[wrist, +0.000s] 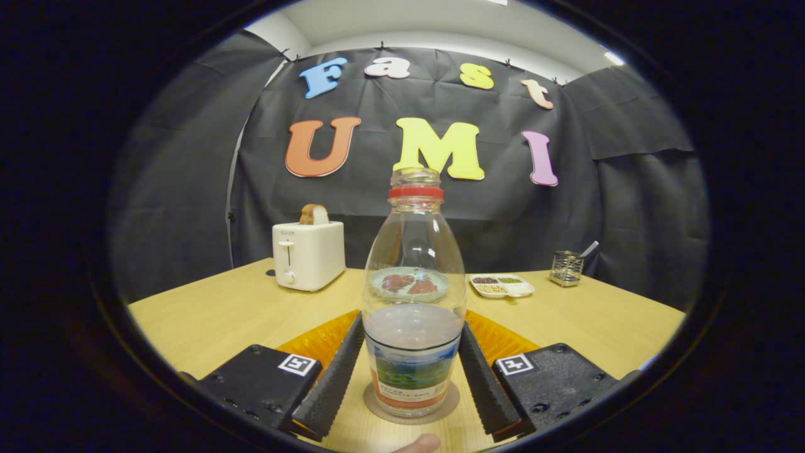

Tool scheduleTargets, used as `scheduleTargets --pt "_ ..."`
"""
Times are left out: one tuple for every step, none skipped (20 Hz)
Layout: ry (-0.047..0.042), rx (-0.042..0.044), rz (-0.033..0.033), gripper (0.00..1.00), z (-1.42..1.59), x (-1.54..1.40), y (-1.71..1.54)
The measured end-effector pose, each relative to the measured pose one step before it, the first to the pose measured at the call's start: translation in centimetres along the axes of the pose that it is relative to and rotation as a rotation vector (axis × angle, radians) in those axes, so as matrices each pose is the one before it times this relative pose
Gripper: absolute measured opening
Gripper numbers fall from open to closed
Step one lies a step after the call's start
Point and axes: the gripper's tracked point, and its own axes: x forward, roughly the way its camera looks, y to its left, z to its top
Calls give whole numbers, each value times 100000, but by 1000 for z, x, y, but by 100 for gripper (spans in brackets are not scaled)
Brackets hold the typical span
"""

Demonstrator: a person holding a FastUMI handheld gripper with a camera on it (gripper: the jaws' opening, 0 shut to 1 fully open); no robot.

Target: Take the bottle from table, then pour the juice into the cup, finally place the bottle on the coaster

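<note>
Clear plastic bottle stands upright on the round brown coaster; gripper fingers flank it, seemingly gripping, likely set down.

A clear bottle is seen upright on a round brown coaster, between the fingers of the gripper, which stand at its two sides. A red ring is carried at the bottle's neck, and its label is printed in blue, green and orange-red. The table is pale yellow wood. A cream-white toaster holds a brown slice of bread. A pale green plate is patterned with reddish patches. A white divided dish holds dark, green and yellowish fillings. A silvery wire holder is seen.
</note>
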Motion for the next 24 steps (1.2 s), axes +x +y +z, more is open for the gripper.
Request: scheduleTargets --pt "617 -264 192 92 -99 -43 -99" --pt "654 -35 375 95 50 -278 -66" --pt "566 -339 1205 98 99 -349 117" --pt "-401 -634 -118 100 454 -552 -147" --pt "-872 -127 -100 100 684 -655 -301" --pt "-747 347 -524 100 665 -741 -262" --pt "-1164 836 116 100 815 -765 -160" --pt "-954 921 -373 100 784 -814 -239" --pt "-1115 619 -960 100 850 -909 -402" --pt "-482 537 -389 100 799 -948 -314" --pt "-709 886 -240 100 731 -1005 -208" --pt "-1232 1592 359 100 1004 -1219 -208" --pt "-530 1480 375 100 803 -1192 -219" --pt "-585 1049 84 100 820 -1316 -343" --pt "26 405 869 100 558 -1304 -266" --pt "330 433 489 100 572 -1406 -271" --pt "-305 683 491 100 513 -1560 -395" --pt "-688 1439 -265 100 633 -1557 -482" --pt "121 981 277 100 432 -1344 -261" --pt "-436 -211 -202 100 614 -1372 -201" --pt "-922 -1458 -315 100 872 -1296 -136" --pt "-1255 -1735 -1561 100 673 -1154 -403" --pt "-991 -1314 -1239 100 515 -944 -357" --pt "-464 -549 73 100 470 -831 148"
